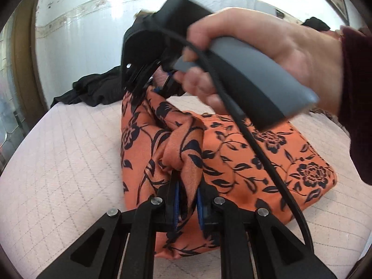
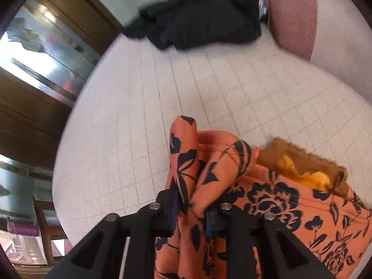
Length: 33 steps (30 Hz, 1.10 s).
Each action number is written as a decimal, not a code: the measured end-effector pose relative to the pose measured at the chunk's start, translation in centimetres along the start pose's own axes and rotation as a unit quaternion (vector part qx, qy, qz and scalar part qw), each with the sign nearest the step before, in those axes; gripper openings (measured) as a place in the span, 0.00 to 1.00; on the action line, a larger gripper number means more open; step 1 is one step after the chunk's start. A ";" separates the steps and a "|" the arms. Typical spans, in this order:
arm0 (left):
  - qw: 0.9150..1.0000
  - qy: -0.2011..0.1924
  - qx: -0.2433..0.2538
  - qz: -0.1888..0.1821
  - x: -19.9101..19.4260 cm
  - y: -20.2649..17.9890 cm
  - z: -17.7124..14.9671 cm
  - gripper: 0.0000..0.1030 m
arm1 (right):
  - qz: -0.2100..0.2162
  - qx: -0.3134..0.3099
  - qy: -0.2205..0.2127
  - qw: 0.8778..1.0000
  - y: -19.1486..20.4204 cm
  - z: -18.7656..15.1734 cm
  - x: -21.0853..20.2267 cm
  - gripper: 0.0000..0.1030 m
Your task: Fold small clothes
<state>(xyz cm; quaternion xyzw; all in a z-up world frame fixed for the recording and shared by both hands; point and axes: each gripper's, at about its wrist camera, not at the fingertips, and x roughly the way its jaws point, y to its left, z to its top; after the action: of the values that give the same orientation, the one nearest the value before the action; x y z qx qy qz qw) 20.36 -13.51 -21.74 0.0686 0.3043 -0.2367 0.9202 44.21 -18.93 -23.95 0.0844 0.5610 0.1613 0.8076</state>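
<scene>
quilted pale bed (image 1: pixel 69 162) fills both my views, and the orange flowered garment (image 1: pixel 267 162) lies bunched near its middle. beyond the garment, at the bed's far edge, sits a heap of black clothes (image 2: pixel 204 16). my left hand-held gripper (image 1: pixel 187 200) is clenched on a raised fold of the garment. my right hand-held gripper (image 2: pixel 191 211) is likewise clamped on a bunched fold. a hand (image 1: pixel 267 53) in a dark red sleeve (image 1: pixel 358 97) grips its grey handle above the garment.
</scene>
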 end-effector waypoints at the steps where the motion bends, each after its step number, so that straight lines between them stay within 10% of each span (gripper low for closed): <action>1: 1.000 -0.002 0.004 -0.006 -0.1 -0.3 0.0 0.12 | 0.001 0.001 -0.016 1.000 -0.3 -0.3 -0.6 0.15; 15: 0.983 -0.021 0.030 -0.177 -1.2 -13.7 3.7 0.12 | -0.013 0.099 -0.166 0.981 -15.3 -8.9 -15.3 0.14; 24: 0.967 0.096 0.075 -0.225 5.0 -18.6 2.2 0.13 | -0.020 0.198 -0.150 0.968 -27.7 -13.6 -13.2 0.14; 29: 0.952 0.100 0.112 -0.267 2.0 -14.9 2.3 0.44 | 0.027 0.276 -0.139 0.951 -31.0 -15.5 -10.7 0.25; 33: 0.967 0.052 0.109 -0.225 -0.2 -10.4 3.4 0.58 | 0.001 0.286 -0.167 0.943 -30.2 -17.7 -14.8 0.28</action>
<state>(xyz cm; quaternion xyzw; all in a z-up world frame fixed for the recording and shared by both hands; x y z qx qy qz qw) 17.02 -23.48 -18.65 0.1107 0.3320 -0.4652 0.8131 28.02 -53.21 -26.88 0.3383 0.4402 -0.0221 0.8314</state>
